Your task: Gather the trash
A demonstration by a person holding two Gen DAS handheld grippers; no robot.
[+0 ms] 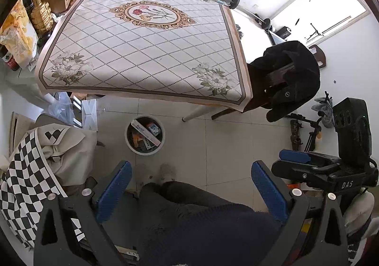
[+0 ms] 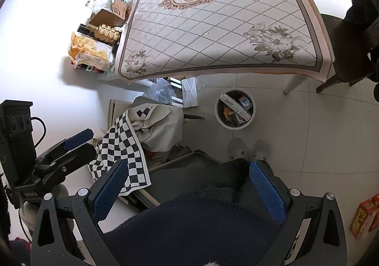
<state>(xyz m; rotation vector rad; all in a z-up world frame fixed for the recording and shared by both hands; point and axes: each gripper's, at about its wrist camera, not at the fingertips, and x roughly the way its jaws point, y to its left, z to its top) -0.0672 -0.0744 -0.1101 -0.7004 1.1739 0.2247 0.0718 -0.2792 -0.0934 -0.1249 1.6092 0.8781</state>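
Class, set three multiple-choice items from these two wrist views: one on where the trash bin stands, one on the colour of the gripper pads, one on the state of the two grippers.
1. Where is the trash bin?
A. on the table
B. on the floor by the table leg
C. on the chair

2. What colour are the gripper pads?
A. red
B. green
C. blue

3. The left gripper and right gripper are:
A. both open and empty
B. both shut on trash
C. one open, one shut

Key: B, the bin sits on floor tiles near the table leg; C, the pads are blue; A, wide gaps hold nothing.

One table [image 1: 142,57], one trash bin [image 1: 145,135], two slippers [image 1: 167,171], one gold bottle [image 1: 42,13].
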